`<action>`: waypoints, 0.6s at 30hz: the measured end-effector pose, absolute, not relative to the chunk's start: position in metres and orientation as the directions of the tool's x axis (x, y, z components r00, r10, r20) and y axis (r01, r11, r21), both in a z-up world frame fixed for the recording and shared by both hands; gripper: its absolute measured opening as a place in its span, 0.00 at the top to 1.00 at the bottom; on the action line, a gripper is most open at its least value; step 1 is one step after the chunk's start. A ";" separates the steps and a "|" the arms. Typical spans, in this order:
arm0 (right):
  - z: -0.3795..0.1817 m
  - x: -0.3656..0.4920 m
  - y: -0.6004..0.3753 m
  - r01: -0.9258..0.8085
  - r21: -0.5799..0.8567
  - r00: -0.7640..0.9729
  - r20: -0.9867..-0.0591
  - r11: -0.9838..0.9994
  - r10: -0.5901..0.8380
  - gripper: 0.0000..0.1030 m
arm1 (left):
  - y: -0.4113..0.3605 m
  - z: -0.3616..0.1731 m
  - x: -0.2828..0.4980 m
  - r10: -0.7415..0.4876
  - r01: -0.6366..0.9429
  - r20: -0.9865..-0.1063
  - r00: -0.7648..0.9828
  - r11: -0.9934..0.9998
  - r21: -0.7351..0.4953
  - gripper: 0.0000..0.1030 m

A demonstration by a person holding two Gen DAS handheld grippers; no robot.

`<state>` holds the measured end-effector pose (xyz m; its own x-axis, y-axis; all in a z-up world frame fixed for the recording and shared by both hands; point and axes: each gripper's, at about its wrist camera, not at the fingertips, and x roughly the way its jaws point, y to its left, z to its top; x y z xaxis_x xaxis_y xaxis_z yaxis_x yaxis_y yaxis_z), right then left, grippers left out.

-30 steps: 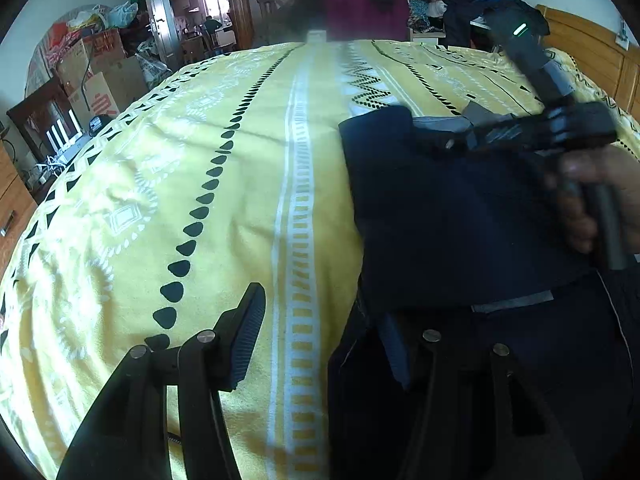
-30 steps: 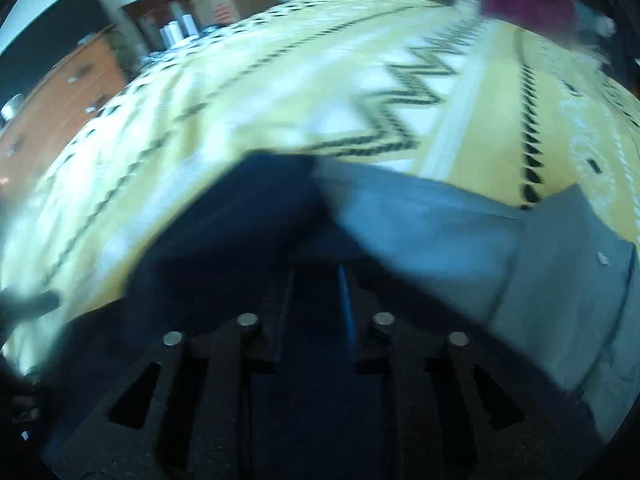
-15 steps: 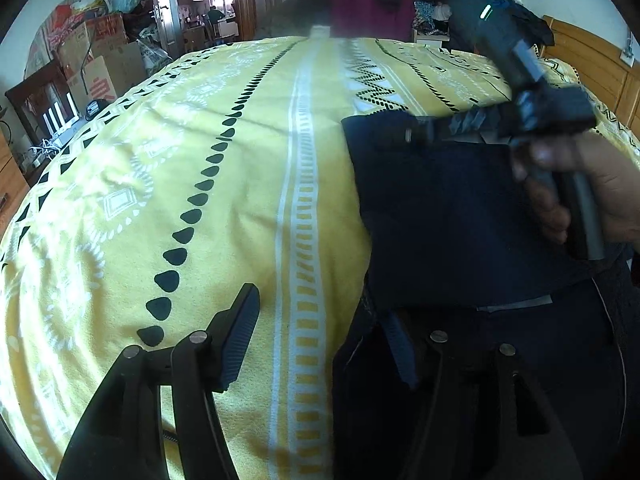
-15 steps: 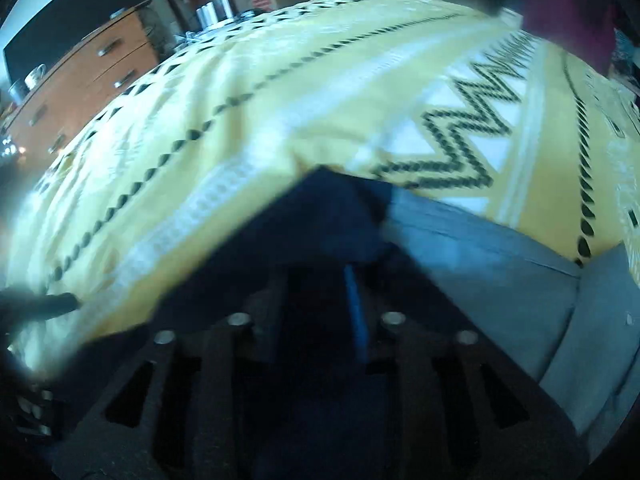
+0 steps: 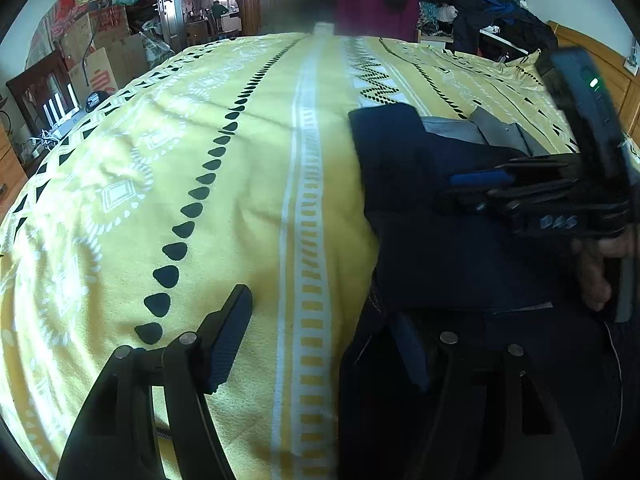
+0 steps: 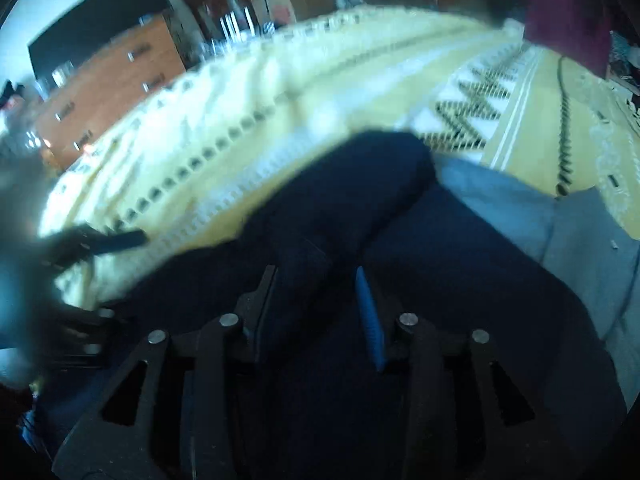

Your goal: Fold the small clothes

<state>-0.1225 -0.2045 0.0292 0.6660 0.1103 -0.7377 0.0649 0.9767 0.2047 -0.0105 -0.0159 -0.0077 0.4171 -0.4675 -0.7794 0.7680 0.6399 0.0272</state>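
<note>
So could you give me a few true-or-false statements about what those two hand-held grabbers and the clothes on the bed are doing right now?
1. The dark navy garment lies on a yellow patterned bedspread. True.
2. The left gripper is clamped shut. False: its fingers stand wide apart, one over the bedspread, one over the garment.
3. A grey garment shows beside the navy one. True.
4. The right gripper hovers over bare bedspread. False: it is over the navy fabric, with a fold between its fingers.
5. The bedspread is plain white. False: yellow with black and white patterns.
</note>
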 end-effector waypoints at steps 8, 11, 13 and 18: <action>0.009 -0.152 -0.189 0.031 0.237 0.621 -0.766 0.971 0.167 0.55 | -0.016 -0.009 -0.006 -0.463 0.762 -0.784 0.414 0.648 0.020 0.26; 0.033 -0.161 -0.216 0.095 0.214 0.698 -0.711 0.972 0.088 0.55 | -0.016 -0.010 -0.002 -0.468 0.759 -0.789 0.398 0.651 -0.003 0.25; 0.033 -0.158 -0.238 0.173 0.232 0.700 -0.713 0.957 0.047 0.54 | -0.015 -0.011 0.000 -0.471 0.758 -0.792 0.388 0.652 -0.016 0.25; 0.033 -0.101 -0.228 0.125 0.216 0.688 -0.722 0.968 0.072 0.62 | -0.017 -0.012 -0.002 -0.459 0.758 -0.794 0.397 0.652 0.002 0.24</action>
<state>-0.1011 -0.2278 0.0331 0.6884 0.0724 -0.7217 0.1246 0.9684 0.2160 -0.0018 -0.0173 -0.0124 0.3974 -0.4595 -0.7943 0.7579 0.6524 0.0018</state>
